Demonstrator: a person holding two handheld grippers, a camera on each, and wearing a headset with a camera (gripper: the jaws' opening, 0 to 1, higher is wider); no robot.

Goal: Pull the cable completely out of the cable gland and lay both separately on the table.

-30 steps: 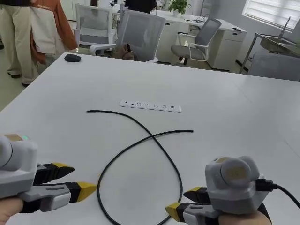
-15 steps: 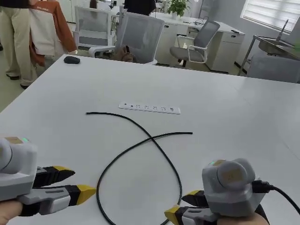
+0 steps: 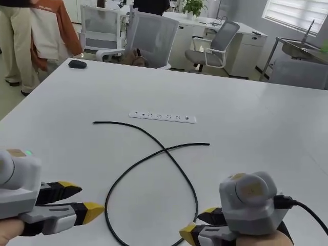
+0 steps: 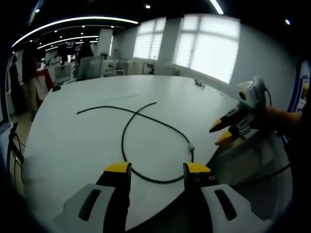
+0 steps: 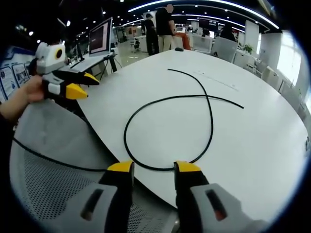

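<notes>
Black cable [image 3: 165, 149] lies looped and crossed mid-frame on the white table [image 3: 246, 118], a small pale cable gland [image 4: 191, 146] threaded on it; left gripper [image 3: 90, 199] lower left and right gripper [image 3: 197, 222] lower right both gape, empty

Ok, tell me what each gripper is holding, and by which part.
Nothing. The left gripper and the right gripper are both open and empty; the cable lies on the table, gripped by neither.

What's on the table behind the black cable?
A white power strip lies just beyond the cable, apart from it; farther back sits a small dark object, perhaps a mouse. Both lie in plain sight, with nothing covering them.
</notes>
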